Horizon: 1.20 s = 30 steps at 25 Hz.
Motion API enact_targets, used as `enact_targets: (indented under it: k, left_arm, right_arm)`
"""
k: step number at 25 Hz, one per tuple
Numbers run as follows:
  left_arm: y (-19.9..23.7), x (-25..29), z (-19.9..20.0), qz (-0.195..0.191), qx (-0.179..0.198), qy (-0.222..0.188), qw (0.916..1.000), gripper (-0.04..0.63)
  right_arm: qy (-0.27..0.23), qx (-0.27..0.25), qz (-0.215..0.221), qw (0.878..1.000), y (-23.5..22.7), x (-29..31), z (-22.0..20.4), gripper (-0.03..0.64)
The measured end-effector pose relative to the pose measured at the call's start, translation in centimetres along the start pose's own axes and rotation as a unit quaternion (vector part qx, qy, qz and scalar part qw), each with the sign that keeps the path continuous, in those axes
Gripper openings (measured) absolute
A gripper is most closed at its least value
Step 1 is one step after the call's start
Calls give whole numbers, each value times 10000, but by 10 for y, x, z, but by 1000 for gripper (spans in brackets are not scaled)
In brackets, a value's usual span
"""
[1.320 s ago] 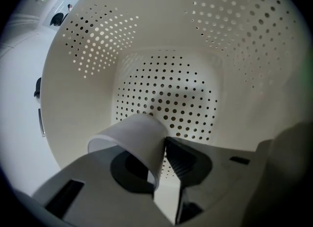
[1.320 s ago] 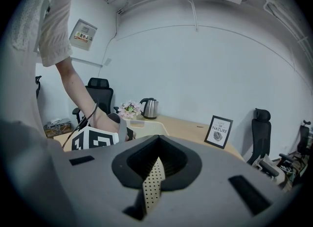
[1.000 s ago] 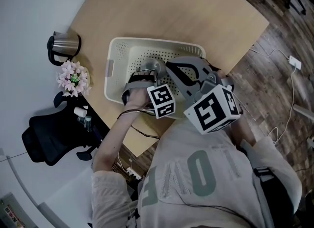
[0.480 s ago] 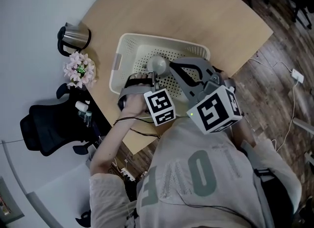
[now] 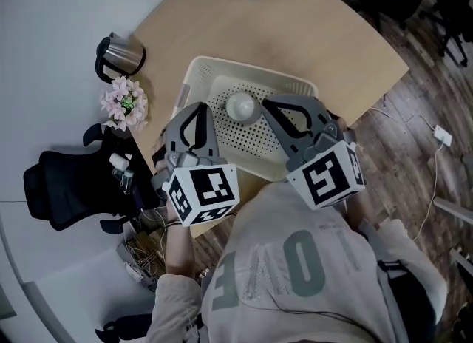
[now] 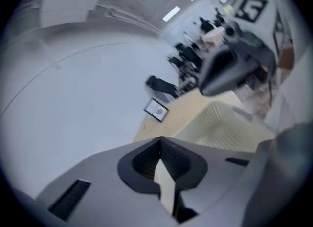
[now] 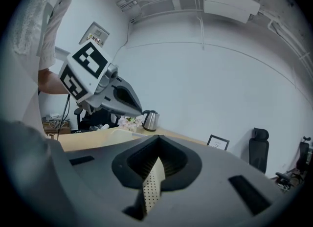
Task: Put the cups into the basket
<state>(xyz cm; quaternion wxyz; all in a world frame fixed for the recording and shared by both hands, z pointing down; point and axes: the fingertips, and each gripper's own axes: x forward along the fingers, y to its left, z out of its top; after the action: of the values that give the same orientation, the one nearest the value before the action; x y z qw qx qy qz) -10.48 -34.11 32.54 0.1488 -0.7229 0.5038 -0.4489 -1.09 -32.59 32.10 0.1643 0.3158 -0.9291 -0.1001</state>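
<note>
Tabletop of pale wood stretches far and right, its near edge hidden behind the person's torso. Cream perforated basket sits on it, with its near wall and near-left corner covered by the 2 grippers. Left gripper hangs over the basket's left side. Its jaws have just been closing and meet at the tips with nothing between them; only a blurred cream sliver shows through the slit. Right gripper reaches over the basket's right half, jaws likewise together and empty, with dotted basket wall showing in the gap. 1 grey cup rests on the basket floor, far left, apart from both claws. Whether it stands upright or upturned cannot be told. Kettle and flowers stand left of the basket.
</note>
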Motion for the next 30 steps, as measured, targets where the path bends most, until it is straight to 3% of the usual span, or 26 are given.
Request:
enact_targets:
  k: [1, 2, 5, 8, 10, 11, 16, 30]
  left_arm:
    - [12, -10, 12, 318, -511, -459, 9971, 8]
    - [22, -21, 24, 579, -1008, -926, 9889, 8]
    - [39, -48, 41, 1045, -2393, -1903, 9464, 8]
    - [40, -70, 41, 1319, -2990, -2524, 9108, 8]
    - [38, -78, 39, 1449, -3195, -2742, 8954, 8]
    - [37, -79, 39, 1502, -3212, -2772, 8930, 8]
    - [35, -84, 41, 1637, -3023, -2817, 8958, 8]
    - [38, -90, 19, 1793, -3217, -2619, 8921, 8]
  right_arm:
    - [-97, -20, -53, 9999, -1, -2, 4, -2]
    - [-195, -24, -127, 9997, -3, -5, 9, -2]
    - [-504, 96, -423, 9978, -10, -14, 21, -2]
    - [-889, 362, -744, 9926, -19, -23, 31, -2]
    - [-948, 439, -927, 9902, -23, -26, 30, -2]
    - [-948, 483, -998, 9893, -24, -27, 28, -2]
    - [-1074, 824, -1016, 9856, -22, -32, 27, -2]
    - [-827, 462, -880, 9916, -6, -32, 26, -2]
